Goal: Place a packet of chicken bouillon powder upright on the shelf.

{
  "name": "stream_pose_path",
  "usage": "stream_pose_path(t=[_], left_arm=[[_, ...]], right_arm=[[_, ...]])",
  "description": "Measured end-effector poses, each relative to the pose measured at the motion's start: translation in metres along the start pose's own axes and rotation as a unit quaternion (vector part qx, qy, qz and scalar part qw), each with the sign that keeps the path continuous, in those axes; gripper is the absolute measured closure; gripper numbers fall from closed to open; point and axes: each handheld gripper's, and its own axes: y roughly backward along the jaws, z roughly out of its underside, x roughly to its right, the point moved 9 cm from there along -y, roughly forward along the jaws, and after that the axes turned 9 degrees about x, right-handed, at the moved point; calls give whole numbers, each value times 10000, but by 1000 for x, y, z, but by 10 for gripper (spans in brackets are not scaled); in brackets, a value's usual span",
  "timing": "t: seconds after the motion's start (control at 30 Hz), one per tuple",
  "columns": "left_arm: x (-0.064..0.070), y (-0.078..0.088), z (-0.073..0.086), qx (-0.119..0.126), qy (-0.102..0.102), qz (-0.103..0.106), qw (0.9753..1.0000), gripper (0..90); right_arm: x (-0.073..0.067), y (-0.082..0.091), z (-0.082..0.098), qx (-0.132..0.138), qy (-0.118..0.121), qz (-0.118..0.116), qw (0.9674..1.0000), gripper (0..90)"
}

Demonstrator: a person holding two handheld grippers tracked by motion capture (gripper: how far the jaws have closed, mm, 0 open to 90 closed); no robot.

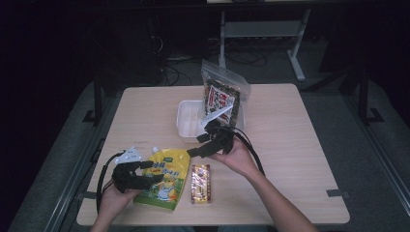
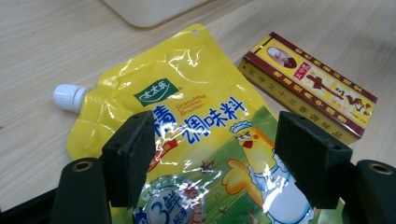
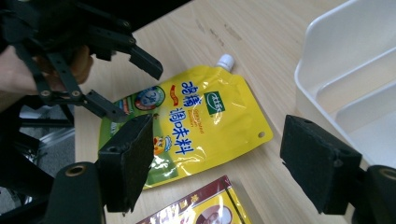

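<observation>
A yellow spouted seasoning pouch [image 1: 167,179] lies flat near the table's front edge, its white cap [image 2: 70,97] pointing away from me. My left gripper [image 1: 152,171] hovers open over the pouch's left part; in the left gripper view its pads [image 2: 130,158] stand wide apart above the printed face [image 2: 201,93], with nothing gripped. A red and gold box [image 1: 200,183] lies just right of the pouch. My right gripper [image 1: 197,145] is open in the air between the pouch and the white tray [image 1: 186,121], its jaws pointing toward the pouch [image 3: 205,121].
The white divided tray [image 3: 345,79] sits mid-table, and a clear zip bag of snack packets [image 1: 223,94] stands in its right part. The box [image 2: 310,84] lies close beside the pouch. In the right gripper view the left gripper [image 3: 135,93] shows over the pouch's far end.
</observation>
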Motion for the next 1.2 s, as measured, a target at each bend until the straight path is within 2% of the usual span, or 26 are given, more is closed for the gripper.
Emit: stream_pose_path(t=[0.07, 0.17, 0.27, 0.3, 0.43, 0.6, 0.73, 0.77, 0.93, 1.07, 1.13, 1.17, 1.2], left_arm=[[-1, 0, 0, -9, -4, -18, 10000, 287], [-2, 0, 2, -51, -22, -69, 10000, 289], [-3, 0, 4, -68, 27, -70, 9999, 306], [-4, 0, 5, -91, 43, -81, 9999, 306], [-7, -2, 8, -168, 63, -115, 9998, 323], [-8, -2, 10, -222, 58, -145, 9996, 331], [-9, -3, 11, -259, 70, -143, 9995, 334], [-9, -3, 11, -263, 79, -142, 9995, 334], [-10, -4, 13, -287, 103, -147, 9994, 335], [-11, -5, 15, -338, 137, -131, 9992, 335], [-12, -6, 16, -365, 163, -128, 9991, 335], [-12, -7, 16, -378, 175, -128, 9990, 335], [-12, -7, 17, -396, 179, -122, 9990, 335]], right_arm=[[0, -11, 0, -138, -7, 30, 9999, 258], [1, -18, 1, -223, -3, 58, 9997, 260], [6, -32, 7, -464, -111, 129, 9988, 278], [6, -32, 7, -464, -111, 129, 9988, 278], [17, -47, 17, -866, -304, 291, 9954, 298], [25, -59, 22, -1077, -446, 326, 9926, 305], [28, -66, 23, -1346, -472, 423, 9889, 317], [30, -70, 24, -1455, -469, 501, 9870, 324], [35, -77, 30, -1599, -548, 561, 9840, 355], [39, -83, 37, -1753, -718, 513, 9806, 420], [41, -85, 37, -1724, -840, 384, 9807, 500], [41, -85, 37, -1724, -840, 384, 9807, 500], [42, -85, 37, -1731, -881, 372, 9803, 546]])
